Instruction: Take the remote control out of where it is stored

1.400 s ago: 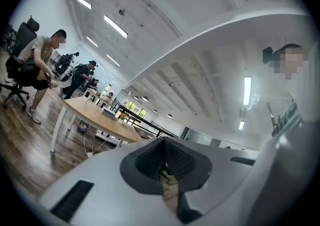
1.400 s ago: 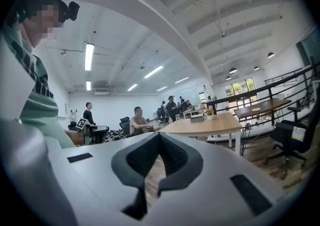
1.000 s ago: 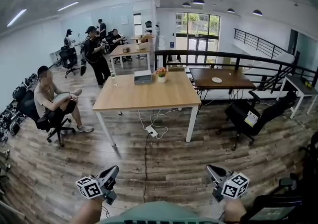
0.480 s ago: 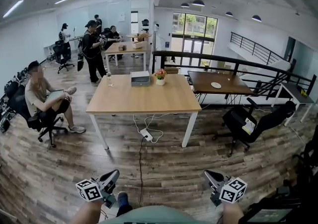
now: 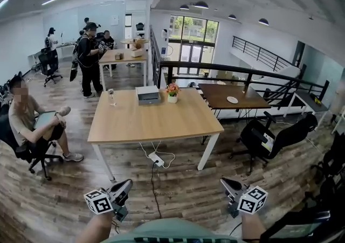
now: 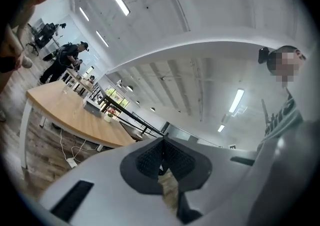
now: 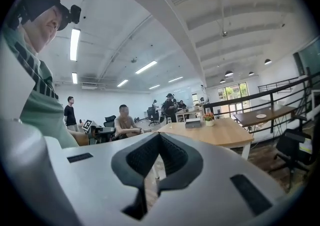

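No remote control shows in any view. A light wooden table (image 5: 156,123) stands ahead in the head view, bearing a low grey box (image 5: 147,95), a small flower pot (image 5: 172,90) and a glass (image 5: 111,96). My left gripper (image 5: 126,184) is at the bottom left, well short of the table, pointing level, its jaws together and empty. My right gripper (image 5: 225,182) is at the bottom right, likewise shut with nothing in it. The left gripper view shows my left gripper (image 6: 162,141) with pads meeting, the table (image 6: 65,115) far off. My right gripper (image 7: 159,135) is shut too.
A power strip (image 5: 156,159) with cables lies on the floor under the table. A black office chair (image 5: 267,139) stands right of it. A seated person (image 5: 29,123) is at the left. A dark table (image 5: 232,97) and a black railing (image 5: 215,67) lie behind; people stand further back.
The view has advanced toward the wooden table, which is now nearer and larger. The seated person has slid to the left edge. Both grippers keep their places low in the view, still shut.
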Demonstrator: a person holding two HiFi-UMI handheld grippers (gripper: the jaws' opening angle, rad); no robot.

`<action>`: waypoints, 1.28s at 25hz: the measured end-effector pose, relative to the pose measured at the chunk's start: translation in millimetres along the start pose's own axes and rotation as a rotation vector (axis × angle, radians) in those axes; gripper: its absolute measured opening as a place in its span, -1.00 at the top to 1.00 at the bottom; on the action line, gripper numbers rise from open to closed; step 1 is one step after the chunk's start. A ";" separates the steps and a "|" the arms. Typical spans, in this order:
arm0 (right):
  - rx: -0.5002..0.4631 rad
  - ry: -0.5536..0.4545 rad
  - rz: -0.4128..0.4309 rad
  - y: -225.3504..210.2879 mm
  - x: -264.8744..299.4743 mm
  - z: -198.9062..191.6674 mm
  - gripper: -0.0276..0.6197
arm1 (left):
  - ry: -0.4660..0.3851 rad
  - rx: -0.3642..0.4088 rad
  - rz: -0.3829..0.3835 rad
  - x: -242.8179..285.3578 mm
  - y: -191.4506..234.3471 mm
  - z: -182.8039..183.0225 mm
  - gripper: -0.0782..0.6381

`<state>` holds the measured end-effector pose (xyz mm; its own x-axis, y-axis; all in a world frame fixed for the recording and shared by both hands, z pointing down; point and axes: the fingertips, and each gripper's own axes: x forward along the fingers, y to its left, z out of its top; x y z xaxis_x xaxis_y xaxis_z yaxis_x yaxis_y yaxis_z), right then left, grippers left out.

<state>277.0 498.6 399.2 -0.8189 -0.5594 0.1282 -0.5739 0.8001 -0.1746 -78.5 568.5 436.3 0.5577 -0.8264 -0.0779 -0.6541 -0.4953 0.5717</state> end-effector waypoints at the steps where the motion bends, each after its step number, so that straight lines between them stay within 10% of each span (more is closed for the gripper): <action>1: -0.004 -0.004 -0.008 2.0 18.5 7.8 0.90 | 0.001 0.005 -0.006 -1.2 14.0 16.6 0.77; 22: 0.063 -0.033 -0.028 -37.2 190.5 39.9 0.90 | 0.054 0.014 -0.015 23.6 153.3 109.3 0.77; 32: 0.065 -0.045 0.191 -146.3 305.7 56.2 0.90 | 0.016 0.047 0.108 114.4 195.6 118.7 0.77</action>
<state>110.3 198.3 409.1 -0.9113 -0.4096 0.0432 -0.4065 0.8777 -0.2539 -203.3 345.3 442.3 0.4906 -0.8714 -0.0043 -0.7338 -0.4159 0.5372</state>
